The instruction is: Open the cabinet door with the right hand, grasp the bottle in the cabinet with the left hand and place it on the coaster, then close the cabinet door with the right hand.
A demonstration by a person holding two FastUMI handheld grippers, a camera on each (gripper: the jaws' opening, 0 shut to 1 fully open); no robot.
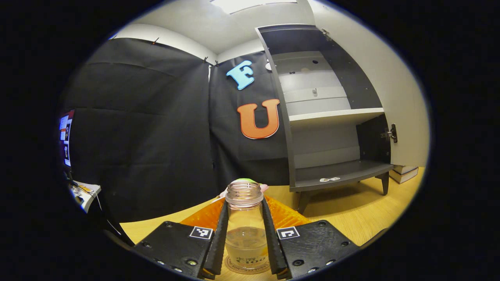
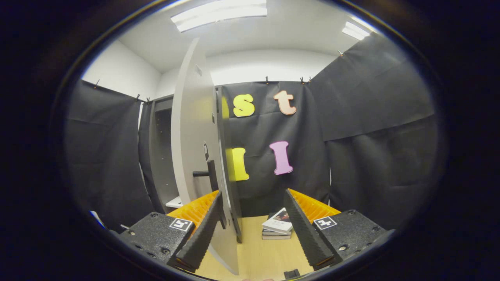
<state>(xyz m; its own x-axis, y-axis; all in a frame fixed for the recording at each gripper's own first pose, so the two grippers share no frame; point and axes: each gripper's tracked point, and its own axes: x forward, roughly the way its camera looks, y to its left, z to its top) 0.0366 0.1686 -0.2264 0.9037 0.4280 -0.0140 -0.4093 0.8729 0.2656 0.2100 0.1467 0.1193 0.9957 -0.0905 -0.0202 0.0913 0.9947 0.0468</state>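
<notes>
A clear bottle with a threaded neck and a little liquid stands upright on a round coaster on the wooden table. My left gripper is shut on the bottle, one finger pressing each side. Behind it the grey cabinet stands open with bare shelves. In the right gripper view the open cabinet door is seen nearly edge-on, its dark handle sticking out just above my left finger. My right gripper is open with nothing between its fingers, close in front of the door's edge.
A small stack of books lies on the table past the door, and more books sit beside the cabinet's right leg. Two small white items lie on the cabinet's bottom shelf. A cluttered stand is at far left.
</notes>
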